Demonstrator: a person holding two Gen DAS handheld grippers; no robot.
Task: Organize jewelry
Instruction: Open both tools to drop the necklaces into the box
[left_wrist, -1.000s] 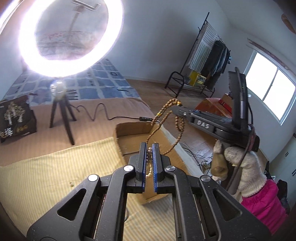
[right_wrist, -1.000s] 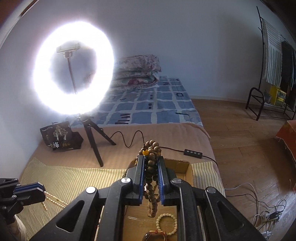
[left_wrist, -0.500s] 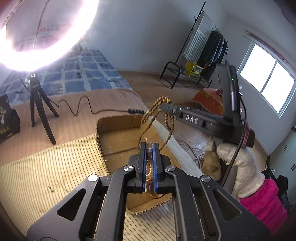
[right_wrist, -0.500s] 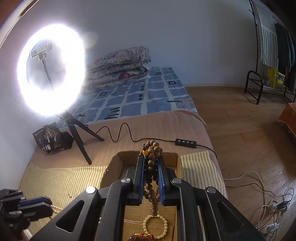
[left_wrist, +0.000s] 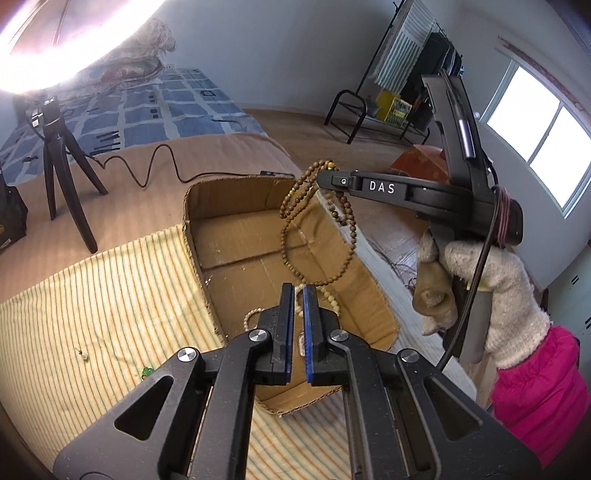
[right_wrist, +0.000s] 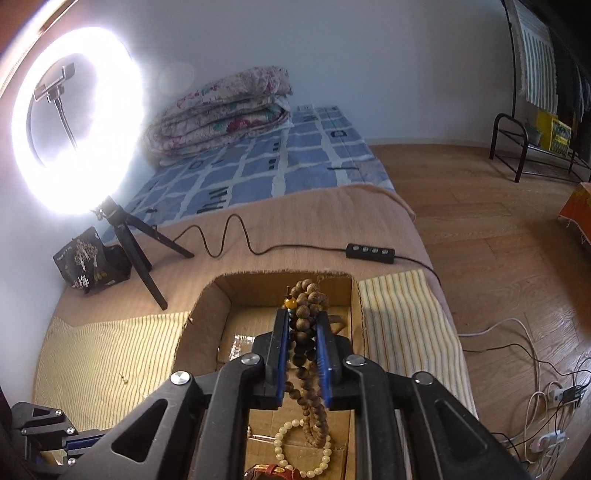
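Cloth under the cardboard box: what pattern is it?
Pale yellow cloth with thin stripes, clearest in the left wrist view.

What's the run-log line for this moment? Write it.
right gripper: shut on brown bead necklace, over cardboard box | left gripper: narrow gap, grip unclear | pale bracelet: in box

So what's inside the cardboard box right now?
Inside the cardboard box: a cream bead bracelet and a reddish-brown piece on the floor. The brown bead necklace hangs into it from the right gripper, which hides more.
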